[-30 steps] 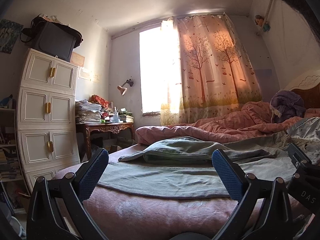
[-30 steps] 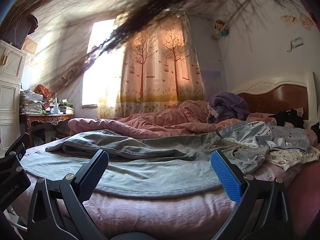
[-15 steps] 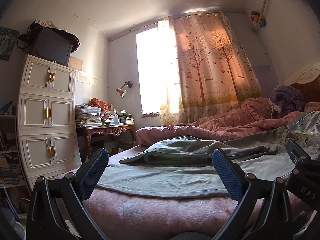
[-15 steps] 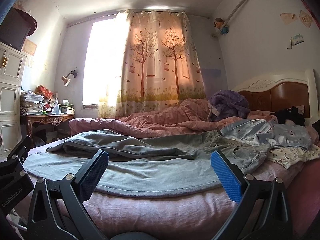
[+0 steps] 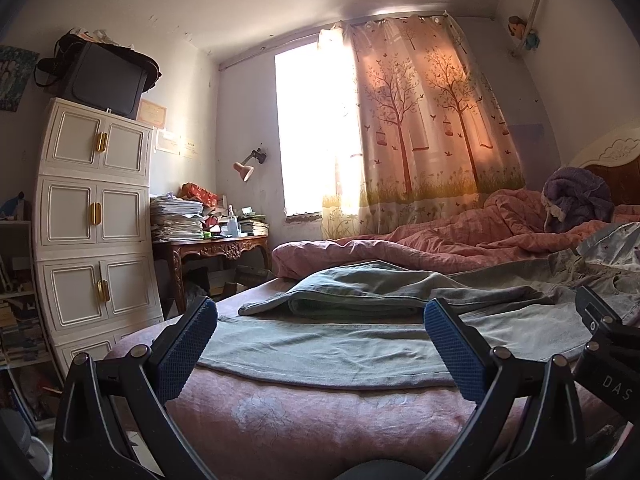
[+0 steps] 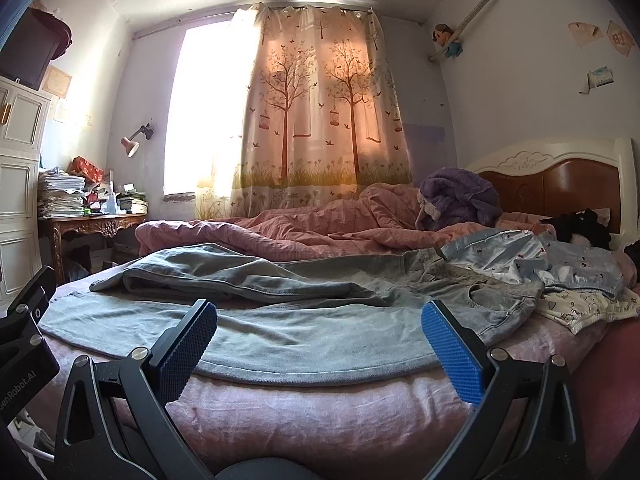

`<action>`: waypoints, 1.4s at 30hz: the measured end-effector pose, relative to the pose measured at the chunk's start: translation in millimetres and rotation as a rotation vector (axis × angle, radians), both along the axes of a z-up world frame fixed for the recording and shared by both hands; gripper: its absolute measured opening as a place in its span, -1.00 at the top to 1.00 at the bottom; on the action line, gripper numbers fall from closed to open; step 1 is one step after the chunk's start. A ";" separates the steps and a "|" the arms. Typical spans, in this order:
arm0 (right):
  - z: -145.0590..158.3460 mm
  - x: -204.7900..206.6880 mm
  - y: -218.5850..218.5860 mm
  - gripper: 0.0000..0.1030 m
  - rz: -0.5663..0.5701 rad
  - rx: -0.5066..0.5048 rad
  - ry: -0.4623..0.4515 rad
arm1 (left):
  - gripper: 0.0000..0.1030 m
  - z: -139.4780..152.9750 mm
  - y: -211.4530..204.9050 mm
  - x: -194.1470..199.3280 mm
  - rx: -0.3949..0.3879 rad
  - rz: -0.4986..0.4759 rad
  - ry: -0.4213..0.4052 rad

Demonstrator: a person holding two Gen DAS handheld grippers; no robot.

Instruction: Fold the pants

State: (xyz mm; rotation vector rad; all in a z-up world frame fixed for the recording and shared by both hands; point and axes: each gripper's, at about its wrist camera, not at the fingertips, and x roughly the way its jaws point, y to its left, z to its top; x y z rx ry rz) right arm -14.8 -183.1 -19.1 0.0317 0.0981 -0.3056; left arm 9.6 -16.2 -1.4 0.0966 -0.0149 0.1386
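Grey-blue denim pants [image 6: 304, 320] lie spread across the pink bed [image 6: 320, 404], waist to the right, legs to the left. One leg [image 5: 360, 292] is bunched and folded back over the other near the left end. My left gripper [image 5: 320, 348] hovers open in front of the near hem edge, nothing between its blue pads. My right gripper [image 6: 320, 348] is open too, level with the bed's front edge, before the pants' middle. Each gripper's body shows at the edge of the other's view.
A rumpled pink quilt [image 6: 304, 228] and a purple blanket [image 6: 460, 196] lie behind the pants. Light printed clothes [image 6: 560, 272] sit at the right by the wooden headboard [image 6: 560, 184]. A white cabinet [image 5: 92, 232] and cluttered desk [image 5: 212, 240] stand left of the bed.
Hair that hung across the top of the right wrist view has swung out of sight. Both grippers shifted only slightly and stay open; the pants have not moved.
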 end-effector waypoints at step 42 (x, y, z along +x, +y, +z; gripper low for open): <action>-3.3 -1.6 -0.8 -0.99 0.000 0.010 0.012 | -1.00 -3.4 -0.6 0.7 -0.004 -0.005 0.000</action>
